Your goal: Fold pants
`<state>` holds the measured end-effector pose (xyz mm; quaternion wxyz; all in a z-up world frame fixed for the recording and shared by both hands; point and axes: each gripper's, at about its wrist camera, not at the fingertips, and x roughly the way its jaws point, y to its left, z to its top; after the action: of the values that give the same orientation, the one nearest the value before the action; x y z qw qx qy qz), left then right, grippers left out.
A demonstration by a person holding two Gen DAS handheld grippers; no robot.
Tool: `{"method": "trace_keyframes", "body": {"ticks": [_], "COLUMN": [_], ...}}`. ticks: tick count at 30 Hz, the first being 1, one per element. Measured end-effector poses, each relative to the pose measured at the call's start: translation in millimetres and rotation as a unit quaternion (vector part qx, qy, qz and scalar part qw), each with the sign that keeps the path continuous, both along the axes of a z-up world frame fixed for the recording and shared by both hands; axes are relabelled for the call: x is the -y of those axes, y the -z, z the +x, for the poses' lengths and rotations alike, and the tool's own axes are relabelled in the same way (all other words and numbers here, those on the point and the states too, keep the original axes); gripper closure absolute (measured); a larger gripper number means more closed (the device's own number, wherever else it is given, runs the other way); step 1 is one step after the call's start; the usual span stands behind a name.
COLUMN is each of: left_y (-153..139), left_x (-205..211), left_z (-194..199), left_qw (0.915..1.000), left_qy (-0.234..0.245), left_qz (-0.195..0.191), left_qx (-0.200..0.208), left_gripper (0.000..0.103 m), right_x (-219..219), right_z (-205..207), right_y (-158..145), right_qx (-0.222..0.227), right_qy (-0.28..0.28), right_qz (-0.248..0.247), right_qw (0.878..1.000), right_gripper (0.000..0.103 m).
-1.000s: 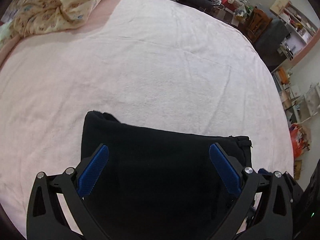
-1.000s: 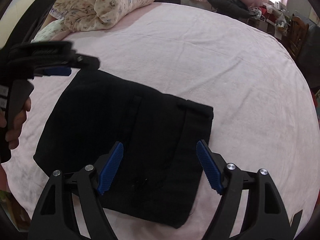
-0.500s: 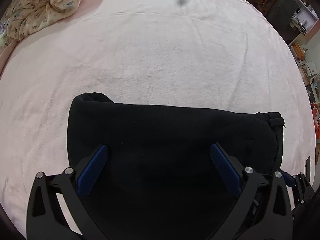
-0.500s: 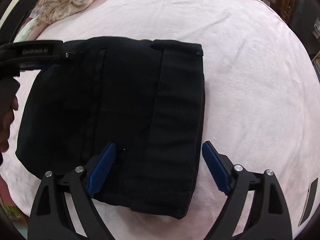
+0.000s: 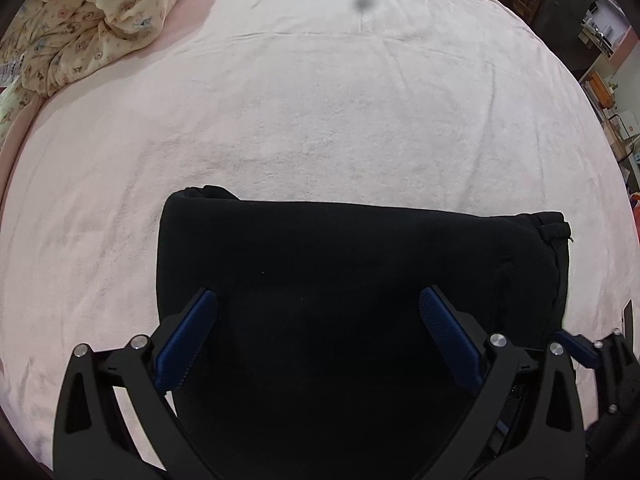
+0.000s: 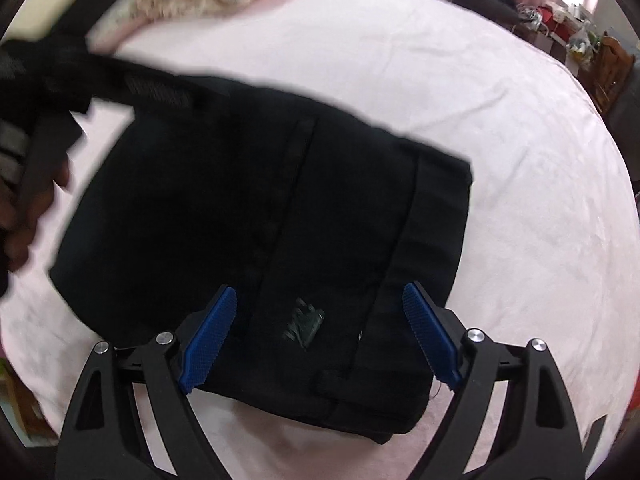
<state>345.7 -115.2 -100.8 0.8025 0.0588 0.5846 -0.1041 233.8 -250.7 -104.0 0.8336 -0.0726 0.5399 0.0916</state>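
You have the black pants [image 6: 260, 220] folded into a compact rectangle at the centre of the pink bed [image 5: 320, 120]. Your right gripper [image 6: 320, 336], jaws just spread wide, and left gripper [image 5: 320, 336] both gape empty above it. Next, likely press or tidy the edges.

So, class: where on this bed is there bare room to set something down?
Free: the wide pink bedsheet beyond the folded black pants, and the strip to their right. Crowded: the corner with the crumpled floral duvet, and where the pants lie.
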Motion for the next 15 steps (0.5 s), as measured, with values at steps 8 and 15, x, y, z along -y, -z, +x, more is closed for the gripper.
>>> {"method": "trace_keyframes", "body": {"ticks": [8,15], "left_y": [-22.3,-36.3], "left_x": [-28.0,-52.8], "left_z": [-13.1,-66.1], "left_qw": [0.9984,0.9980], "left_qy": [-0.034,-0.030], "left_qz": [-0.044,-0.056], "left_qx": [0.007,0.010], "left_gripper": [0.002,0.002], "right_x": [11.8,7.0], "right_z": [-3.8,-40.4], "right_y": [-24.4,-34.7], "right_qx": [0.018,0.013], "right_qy": [0.007,-0.007], "right_qz": [0.028,0.042], "right_qw": [0.999,0.999], "right_gripper": [0.014,0.014]}}
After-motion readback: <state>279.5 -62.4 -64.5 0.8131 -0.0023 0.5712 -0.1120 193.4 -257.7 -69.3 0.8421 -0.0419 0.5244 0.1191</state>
